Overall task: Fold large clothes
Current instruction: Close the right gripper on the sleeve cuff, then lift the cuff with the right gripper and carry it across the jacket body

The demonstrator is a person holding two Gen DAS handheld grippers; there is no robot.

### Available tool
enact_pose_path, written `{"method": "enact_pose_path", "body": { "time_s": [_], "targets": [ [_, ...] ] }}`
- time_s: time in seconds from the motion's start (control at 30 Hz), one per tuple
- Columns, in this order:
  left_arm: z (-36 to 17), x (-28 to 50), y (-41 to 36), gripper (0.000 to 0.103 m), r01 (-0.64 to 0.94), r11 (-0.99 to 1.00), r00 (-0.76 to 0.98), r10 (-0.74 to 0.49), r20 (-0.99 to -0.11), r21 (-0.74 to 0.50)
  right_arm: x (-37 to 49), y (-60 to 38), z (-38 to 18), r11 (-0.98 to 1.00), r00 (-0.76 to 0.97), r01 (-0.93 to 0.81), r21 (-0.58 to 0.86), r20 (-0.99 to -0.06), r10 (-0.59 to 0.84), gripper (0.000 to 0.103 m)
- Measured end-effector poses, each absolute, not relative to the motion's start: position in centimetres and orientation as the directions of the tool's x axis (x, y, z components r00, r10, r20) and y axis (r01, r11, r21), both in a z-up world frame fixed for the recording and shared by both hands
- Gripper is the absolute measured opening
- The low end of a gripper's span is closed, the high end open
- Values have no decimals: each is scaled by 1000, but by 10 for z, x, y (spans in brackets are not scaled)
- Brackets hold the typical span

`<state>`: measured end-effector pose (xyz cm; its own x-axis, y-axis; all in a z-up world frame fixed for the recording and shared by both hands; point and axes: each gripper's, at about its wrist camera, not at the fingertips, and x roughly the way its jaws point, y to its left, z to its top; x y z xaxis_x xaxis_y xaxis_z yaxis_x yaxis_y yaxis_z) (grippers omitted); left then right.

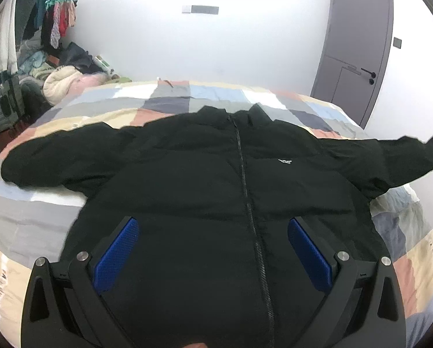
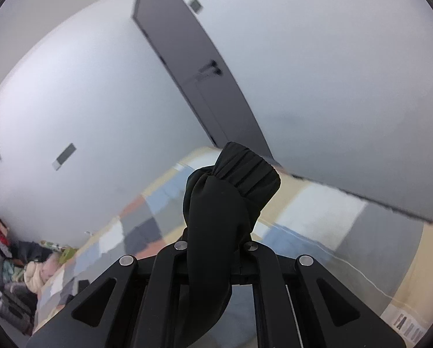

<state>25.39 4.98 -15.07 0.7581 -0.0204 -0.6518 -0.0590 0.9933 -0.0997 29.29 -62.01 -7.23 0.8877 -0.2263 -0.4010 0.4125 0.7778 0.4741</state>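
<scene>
Two hand-held grippers: our right (image 2: pixel 213 249) is clamped on the cuff (image 2: pixel 245 174), our left (image 1: pixel 210 249) hovers spread over the jacket (image 1: pixel 205 191) lying flat on the bed (image 1: pixel 28 217). We should carry the sleeve across the chest, keeping it taut.

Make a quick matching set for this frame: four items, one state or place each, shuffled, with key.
Items:
1. left gripper
2. right gripper
3. black jacket
4. grey door

States or places:
A. shut on the sleeve cuff
B. closed, in the white wall behind the bed
C. open, blue fingers spread over the jacket's lower front
D. zipped, front up, laid on the patchwork bedspread

Pairs: 1-C, 2-A, 3-D, 4-B
</scene>
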Motion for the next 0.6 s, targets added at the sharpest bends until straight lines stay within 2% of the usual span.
{"method": "enact_pose_path", "body": {
  "time_s": [0.3, 0.6],
  "targets": [
    [-125, 219, 65, 103, -51, 997, 810, 7, -586, -59, 303, -509, 33, 884, 930, 303, 356, -312, -193, 7],
    [-125, 202, 77, 103, -34, 999, 825, 9, -565, -33, 308, -367, 91, 963, 966, 155, 219, -237, -102, 7]
  ]
}}
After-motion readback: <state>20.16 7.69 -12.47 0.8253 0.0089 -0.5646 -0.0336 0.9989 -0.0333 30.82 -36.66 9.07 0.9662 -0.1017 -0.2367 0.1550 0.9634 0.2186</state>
